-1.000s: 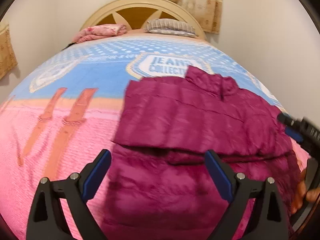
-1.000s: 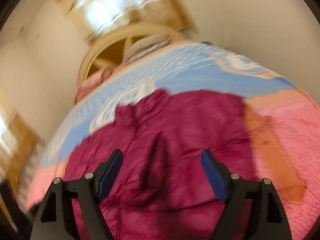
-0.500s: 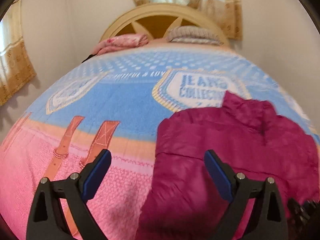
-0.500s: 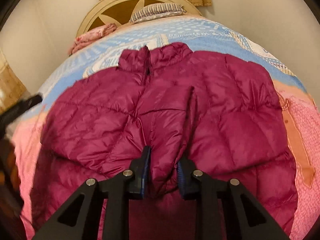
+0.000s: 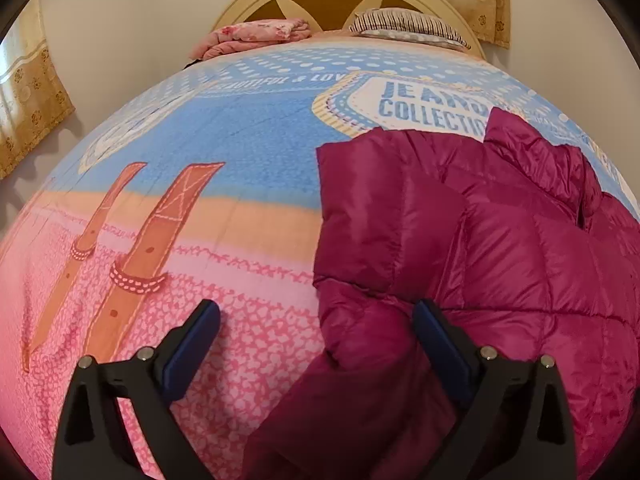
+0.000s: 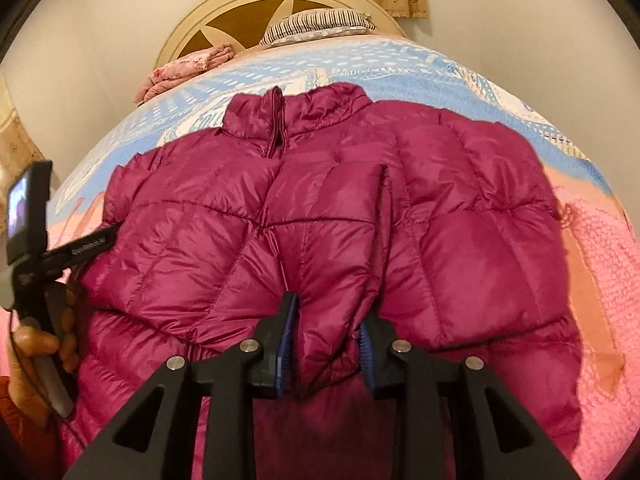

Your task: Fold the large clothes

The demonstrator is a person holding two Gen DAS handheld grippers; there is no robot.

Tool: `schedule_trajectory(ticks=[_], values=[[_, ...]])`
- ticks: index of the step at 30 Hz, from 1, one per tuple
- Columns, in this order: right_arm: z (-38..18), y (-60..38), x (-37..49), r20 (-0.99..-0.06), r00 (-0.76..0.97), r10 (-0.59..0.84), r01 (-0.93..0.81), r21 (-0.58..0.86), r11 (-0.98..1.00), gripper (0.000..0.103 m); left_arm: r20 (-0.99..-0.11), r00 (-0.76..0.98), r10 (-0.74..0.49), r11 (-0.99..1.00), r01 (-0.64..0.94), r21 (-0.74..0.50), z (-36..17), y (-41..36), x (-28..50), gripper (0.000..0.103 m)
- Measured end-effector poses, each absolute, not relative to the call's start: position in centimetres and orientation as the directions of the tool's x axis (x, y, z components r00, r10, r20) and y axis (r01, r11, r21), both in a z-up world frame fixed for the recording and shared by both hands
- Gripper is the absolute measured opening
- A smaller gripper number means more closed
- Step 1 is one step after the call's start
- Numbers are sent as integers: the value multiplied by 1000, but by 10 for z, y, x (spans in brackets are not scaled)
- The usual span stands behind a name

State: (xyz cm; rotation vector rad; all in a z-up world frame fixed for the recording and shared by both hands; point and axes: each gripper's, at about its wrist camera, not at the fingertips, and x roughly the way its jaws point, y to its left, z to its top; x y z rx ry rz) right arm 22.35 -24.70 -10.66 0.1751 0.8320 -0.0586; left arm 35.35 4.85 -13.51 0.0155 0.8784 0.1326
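Your work surface is a bed spread with a blanket point(image 5: 248, 148) printed in blue, orange and pink, with a cream arched headboard point(image 6: 248, 12) at the far end, a striped pillow point(image 6: 320, 24) leaning against it and a folded pink floral cloth point(image 5: 256, 38) beside that. On the blanket lies the magenta quilted jacket point(image 6: 460, 216), front up, collar toward the headboard, zipper closed at the neck. Both sleeves are folded in across the chest, so their cuffs meet near the middle of the body. Your right gripper point(image 6: 326, 340) sits low over the jacket's centre, and its blue-padded jaws are pinched on a puffy fold of a sleeve end, with fabric bulging up between them. In the left wrist view, your left gripper point(image 5: 316, 340) hangs over the jacket's left edge with its jaws spread wide and nothing between them: one blue pad is over the pink blanket, the other over the magenta fabric, and the jacket's folded side and lower hem run between the two. From the right wrist view you can see that same left tool at the frame's left edge, your left hand point(image 6: 36, 344) wrapped around its handle, just beside the jacket's folded shoulder.
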Motion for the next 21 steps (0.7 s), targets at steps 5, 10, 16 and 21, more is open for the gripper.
schedule_trajectory(ticks=[5, 10, 16, 21], values=[[-60, -256, 201, -604, 786, -133, 238, 97, 966, 36, -765, 632, 126, 991, -110, 72, -135, 48, 354, 101], [-64, -233, 239, -646, 760, -67, 142, 65, 988, 38, -766, 631, 123, 992, -110, 69, -136, 48, 354, 101], [-115, -225, 267, -752, 656, -66, 136, 32, 990, 38, -766, 632, 117, 992, -108, 63, -136, 49, 353, 102], [-122, -227, 269, -752, 656, -62, 120, 23, 993, 38, -766, 630, 128, 991, -111, 74, -136, 48, 354, 103]])
